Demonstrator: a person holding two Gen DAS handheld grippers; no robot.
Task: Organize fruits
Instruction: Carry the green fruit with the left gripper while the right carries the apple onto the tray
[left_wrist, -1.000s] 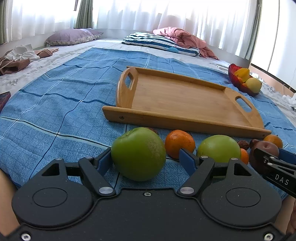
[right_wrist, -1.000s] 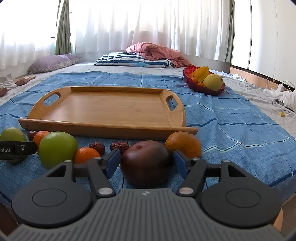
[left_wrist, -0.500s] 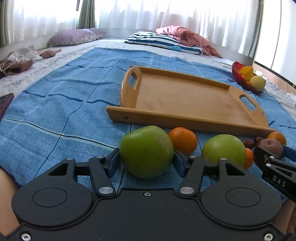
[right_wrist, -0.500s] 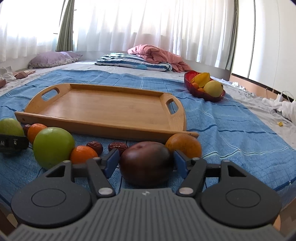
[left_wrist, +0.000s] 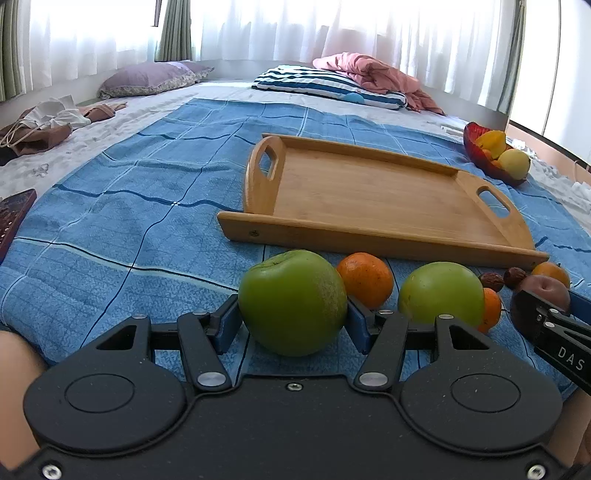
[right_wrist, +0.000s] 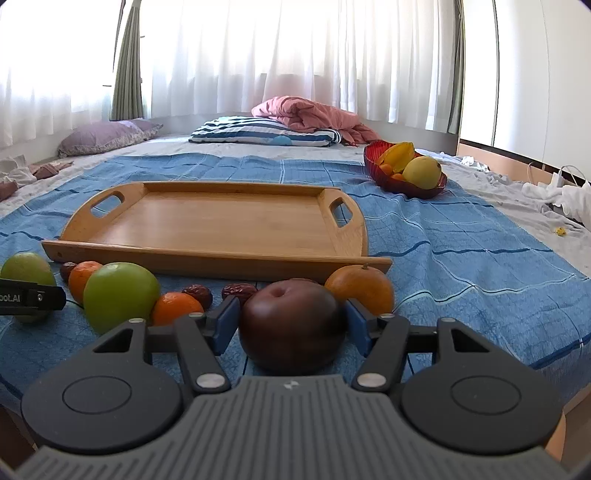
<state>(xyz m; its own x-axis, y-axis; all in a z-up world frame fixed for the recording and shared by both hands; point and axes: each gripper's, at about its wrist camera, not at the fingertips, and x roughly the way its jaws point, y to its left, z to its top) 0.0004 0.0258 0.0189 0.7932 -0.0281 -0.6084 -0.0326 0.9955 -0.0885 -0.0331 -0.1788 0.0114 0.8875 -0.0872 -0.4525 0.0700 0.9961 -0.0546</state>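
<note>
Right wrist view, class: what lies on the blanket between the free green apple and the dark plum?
An orange beside the green apple, and two brown dates behind it, left of the plum.

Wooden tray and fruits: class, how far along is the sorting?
Done: nothing; the wooden tray is bare. In hand: left tongs grip a green apple; right tongs are closing on a dark plum. Left: second apple, oranges, dates on the blanket.
</note>
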